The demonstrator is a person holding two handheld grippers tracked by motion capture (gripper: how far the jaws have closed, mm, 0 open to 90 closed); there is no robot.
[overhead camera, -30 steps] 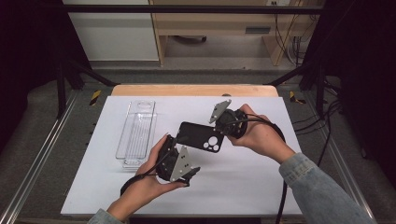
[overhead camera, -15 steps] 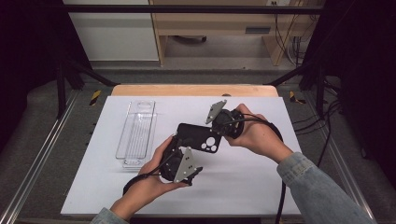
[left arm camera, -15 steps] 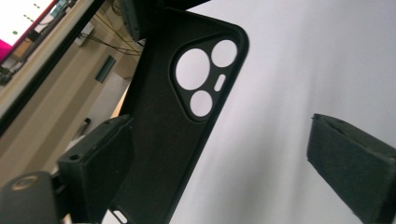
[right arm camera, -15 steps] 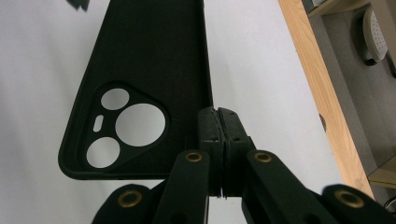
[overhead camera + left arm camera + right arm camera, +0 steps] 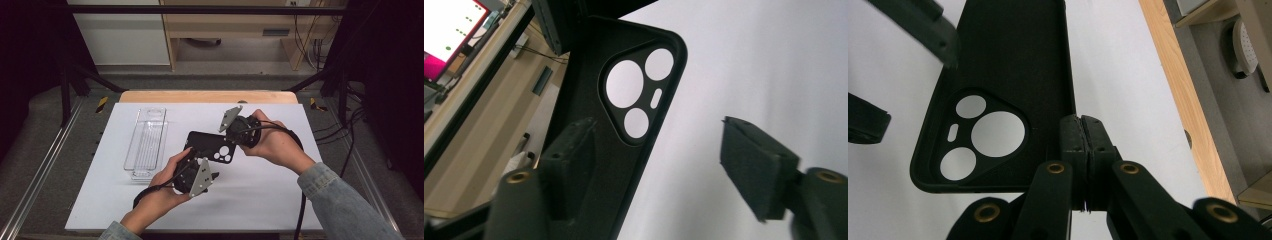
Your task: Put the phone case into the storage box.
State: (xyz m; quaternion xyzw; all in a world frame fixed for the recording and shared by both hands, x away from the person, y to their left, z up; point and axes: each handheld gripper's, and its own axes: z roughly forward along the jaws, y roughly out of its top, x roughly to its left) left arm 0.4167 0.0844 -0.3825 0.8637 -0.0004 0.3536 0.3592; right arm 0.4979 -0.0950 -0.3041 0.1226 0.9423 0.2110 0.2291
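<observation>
Right gripper (image 5: 1083, 135) jaws clenched on edge of the case (image 5: 1013, 75), held above the counter (image 5: 260, 200) w/ camera cutouts toward the left gripper (image 5: 664, 160). Left jaws released, wide apart, one pad against the case, other clear. Vs 1 s ago: case & both grippers a bit farther up the counter. Clear tray (image 5: 146, 142) at left looks empty. Case's far end cut off in left gripper view

A fixed camera looks down and forward over the white table (image 5: 280, 200) from above. Two gripper-mounted cameras sit very close, both sharing the black phone case (image 5: 624, 100) (image 5: 1013, 65) (image 5: 212, 146).
</observation>
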